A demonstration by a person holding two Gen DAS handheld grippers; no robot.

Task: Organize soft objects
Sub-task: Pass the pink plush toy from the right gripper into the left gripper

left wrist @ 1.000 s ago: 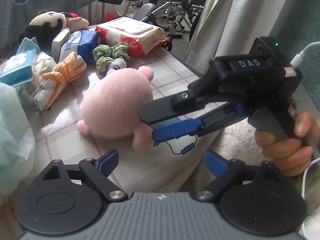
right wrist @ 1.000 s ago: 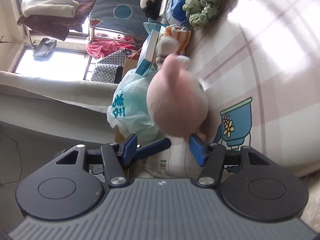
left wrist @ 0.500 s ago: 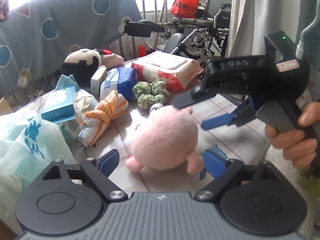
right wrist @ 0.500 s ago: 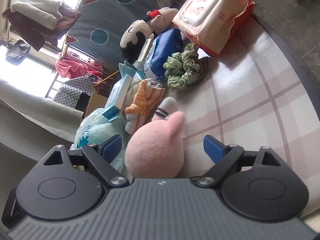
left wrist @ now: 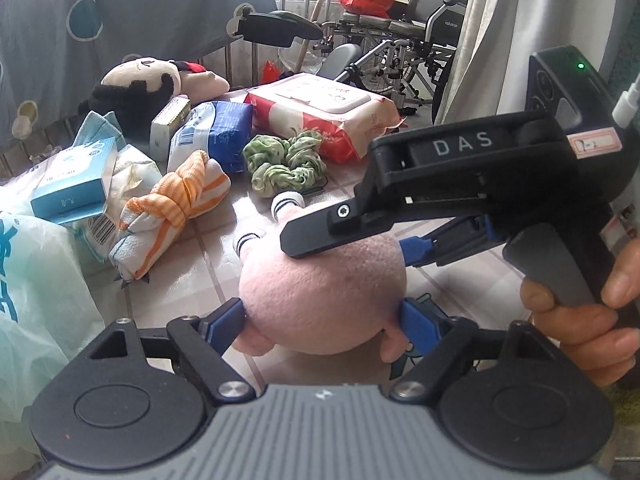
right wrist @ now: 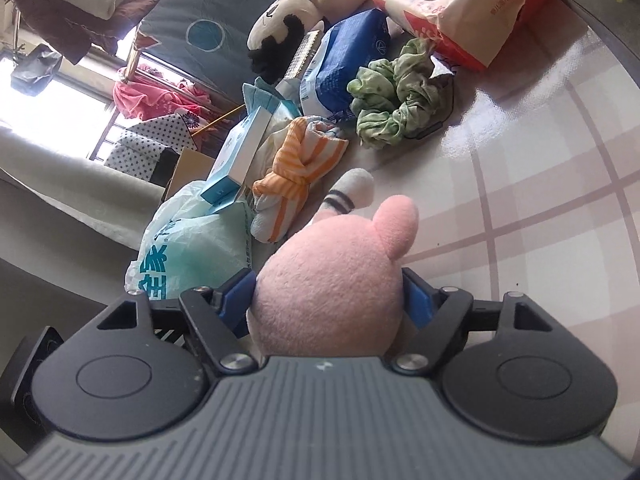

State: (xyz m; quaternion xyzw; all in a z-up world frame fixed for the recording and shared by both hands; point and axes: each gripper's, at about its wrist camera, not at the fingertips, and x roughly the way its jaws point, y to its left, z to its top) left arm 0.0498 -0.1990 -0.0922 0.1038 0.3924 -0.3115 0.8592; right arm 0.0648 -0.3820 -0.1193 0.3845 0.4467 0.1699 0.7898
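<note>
Item one: pink plush toy [left wrist: 320, 292], round-bodied, resting on the checked tabletop [right wrist: 540, 208]; it sits between your left gripper [left wrist: 322, 318] fingers, with both blue pads [left wrist: 222, 322] pressed against its flanks. Item two: your right gripper [right wrist: 330, 294] also clasps the same plush, its blue pads [right wrist: 236, 300] snug on either side of the body, one pink ear poking up ahead of the fingertips; seen from the left wrist, its upper black finger lies across the plush's top. Item three: white sock with dark stripes [right wrist: 352, 192], just beyond the plush, ahead of the right fingertips. Item four: orange-striped knotted cloth [left wrist: 172, 216], ahead and left of your left fingers. Item five: green scrunchie bundle [left wrist: 286, 164], farther ahead of the fingers, near the wet-wipes pack [left wrist: 320, 112]. Item six: blue tissue pack [left wrist: 216, 136], beside the scrunchie bundle. Item seven: black-haired doll [left wrist: 140, 80], at the far edge. Item eight: pale green plastic bag [right wrist: 192, 248], left of both grippers.
</note>
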